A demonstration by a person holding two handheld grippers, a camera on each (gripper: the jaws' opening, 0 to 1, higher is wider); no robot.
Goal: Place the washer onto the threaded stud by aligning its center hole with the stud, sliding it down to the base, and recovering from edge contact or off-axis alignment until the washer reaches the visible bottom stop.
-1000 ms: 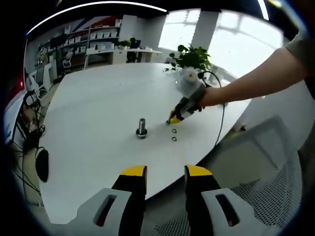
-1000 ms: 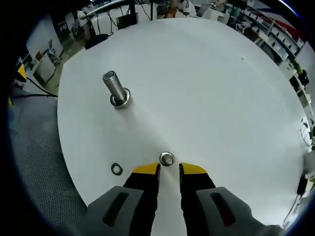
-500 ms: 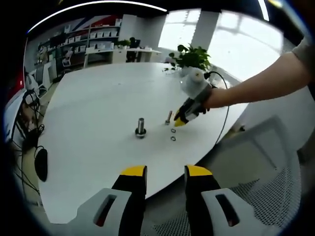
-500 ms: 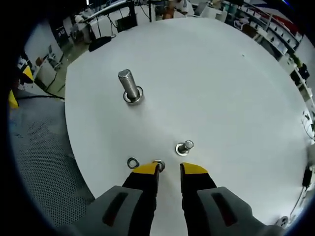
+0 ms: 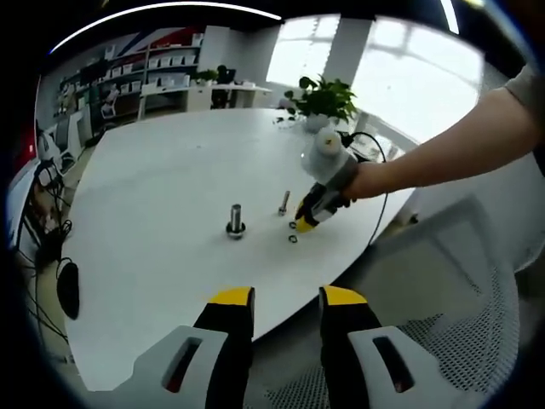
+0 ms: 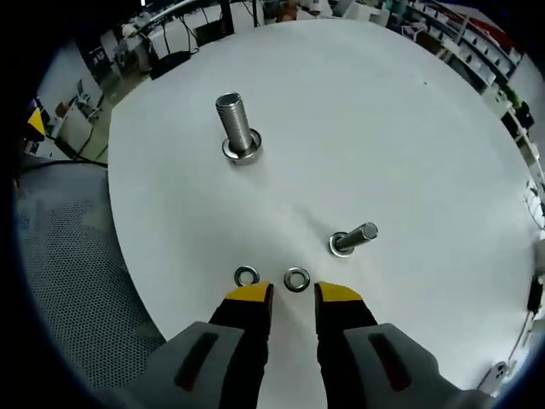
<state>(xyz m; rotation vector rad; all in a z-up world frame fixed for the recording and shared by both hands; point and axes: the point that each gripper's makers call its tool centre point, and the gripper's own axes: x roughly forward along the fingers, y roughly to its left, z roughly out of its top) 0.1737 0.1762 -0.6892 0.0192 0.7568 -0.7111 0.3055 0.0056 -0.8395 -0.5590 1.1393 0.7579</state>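
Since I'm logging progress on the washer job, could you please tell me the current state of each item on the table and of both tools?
Large stud: upright on the table, washer at its base.
Small stud: standing, looks tilted.
Left washer: flat on the table, on no stud.
Right washer: flat, just ahead of the right tool.
Right tool: open, holding nothing.
Left tool: open, holding nothing, off the table's edge.

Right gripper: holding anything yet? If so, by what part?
Nothing held. The right gripper is open and empty, tips just short of two washers lying flat on the table.
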